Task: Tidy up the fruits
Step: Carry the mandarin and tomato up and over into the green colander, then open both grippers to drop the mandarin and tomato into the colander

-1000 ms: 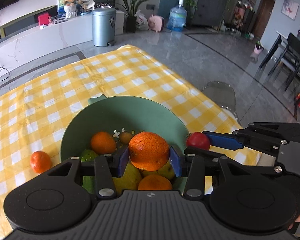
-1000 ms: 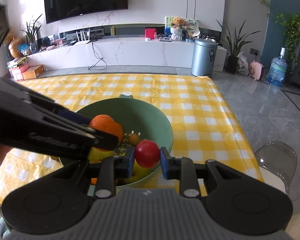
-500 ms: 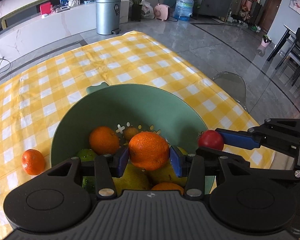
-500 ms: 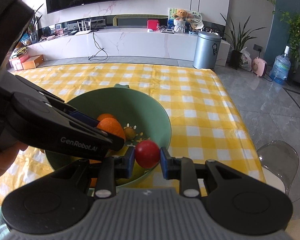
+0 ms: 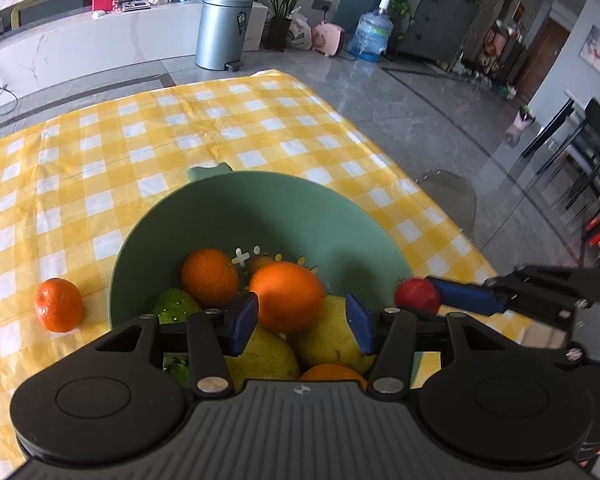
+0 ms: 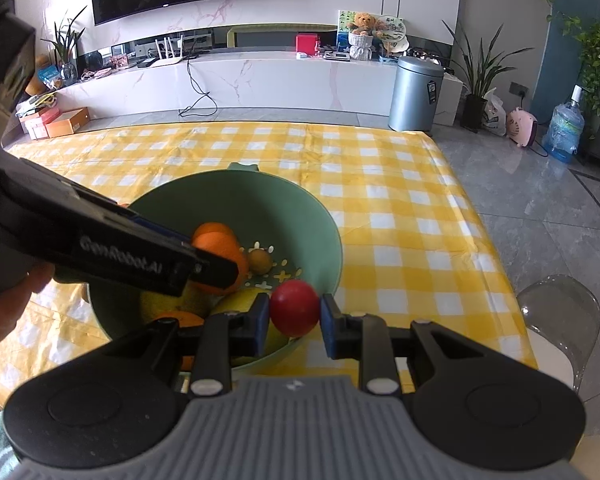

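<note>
While opening over the green bowl (image 5: 260, 200), left gripper (image 5: 302, 322) releasing orange (image 5: 286, 296) onto heaped fruit: liable to roll off. Right gripper (image 6: 294, 322) clamped on red fruit (image 6: 295, 307) above near rim; could fall outside. Tangerine (image 5: 59, 305) stranded left on cloth.

A yellow-and-white checked cloth (image 5: 148, 148) is covering the tabletop. The bowl (image 5: 284, 208) is showing pale green, holding orange (image 5: 288, 296), yellow (image 5: 328, 340) and green (image 5: 176, 308) fruit. The black tools are wearing blue pads (image 5: 244, 320); one ball (image 6: 295, 307) is glowing red.
</note>
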The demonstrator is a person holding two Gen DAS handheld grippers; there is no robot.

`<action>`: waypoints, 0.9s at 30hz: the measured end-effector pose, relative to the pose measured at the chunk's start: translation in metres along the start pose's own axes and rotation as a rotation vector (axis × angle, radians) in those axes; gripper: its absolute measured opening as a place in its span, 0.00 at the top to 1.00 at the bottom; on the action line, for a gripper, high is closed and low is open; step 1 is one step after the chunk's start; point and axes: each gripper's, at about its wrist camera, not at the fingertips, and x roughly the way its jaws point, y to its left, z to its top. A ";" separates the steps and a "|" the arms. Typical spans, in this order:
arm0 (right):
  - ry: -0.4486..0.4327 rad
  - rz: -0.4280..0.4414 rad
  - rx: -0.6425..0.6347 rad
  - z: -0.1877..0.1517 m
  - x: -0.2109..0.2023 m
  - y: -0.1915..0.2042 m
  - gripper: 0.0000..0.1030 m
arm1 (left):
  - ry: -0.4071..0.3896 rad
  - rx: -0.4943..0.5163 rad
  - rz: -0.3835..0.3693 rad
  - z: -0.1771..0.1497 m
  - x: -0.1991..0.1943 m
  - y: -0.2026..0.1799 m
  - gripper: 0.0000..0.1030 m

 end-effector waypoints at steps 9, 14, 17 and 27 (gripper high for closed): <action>0.004 0.063 -0.008 0.007 0.000 0.014 0.77 | -0.076 -0.069 0.018 -0.004 -0.034 0.016 0.42; 0.002 0.117 0.034 0.017 0.008 0.023 0.77 | -0.126 -0.109 0.095 -0.012 -0.061 0.028 0.42; 0.010 0.140 0.075 0.023 0.019 0.026 0.77 | -0.155 -0.142 0.135 -0.017 -0.074 0.038 0.42; 0.080 0.186 0.212 0.039 0.068 0.028 0.77 | -0.179 -0.225 0.238 -0.031 -0.085 0.071 0.42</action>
